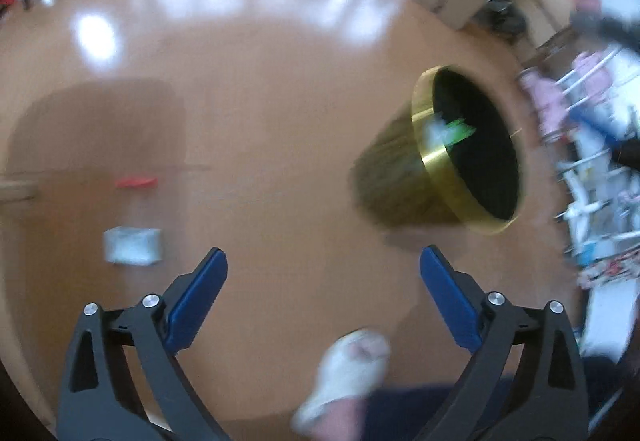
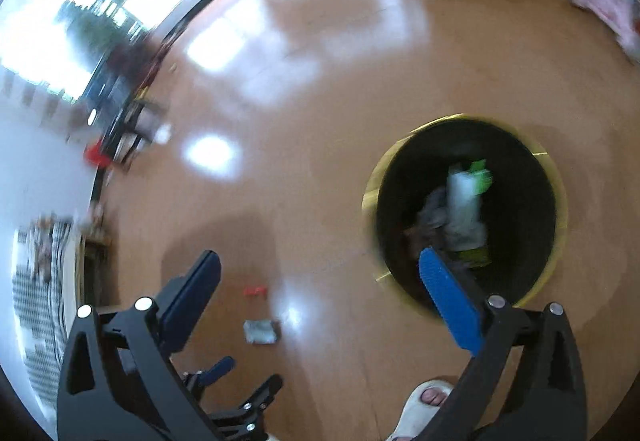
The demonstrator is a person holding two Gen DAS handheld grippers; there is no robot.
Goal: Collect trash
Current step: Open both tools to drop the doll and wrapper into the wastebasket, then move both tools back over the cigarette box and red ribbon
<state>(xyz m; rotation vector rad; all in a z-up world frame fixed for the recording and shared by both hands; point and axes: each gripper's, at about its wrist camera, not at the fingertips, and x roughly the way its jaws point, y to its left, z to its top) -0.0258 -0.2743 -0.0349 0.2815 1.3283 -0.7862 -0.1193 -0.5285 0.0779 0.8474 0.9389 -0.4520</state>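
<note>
Both tools hang empty, the left gripper (image 1: 323, 273) and right gripper (image 2: 320, 273) each with jaws spread wide over the wooden floor (image 1: 280, 101). A white wrapper (image 1: 132, 246) and a red scrap (image 1: 136, 182) lie loose beyond the left one. Farther off, the gold-rimmed bin (image 2: 560, 209) holds trash already, so this looks like a between-drops moment; next comes reaching for the wrapper.

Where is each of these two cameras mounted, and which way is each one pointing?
Left wrist: rides the left hand-held gripper, angled down at the floor; its open fingers and a slippered foot show.
Right wrist: rides the right hand-held gripper, looking down into the bin; its open fingers, the left gripper and the foot show.
Shared: the gold-rimmed bin, a red scrap and a pale packet.
</note>
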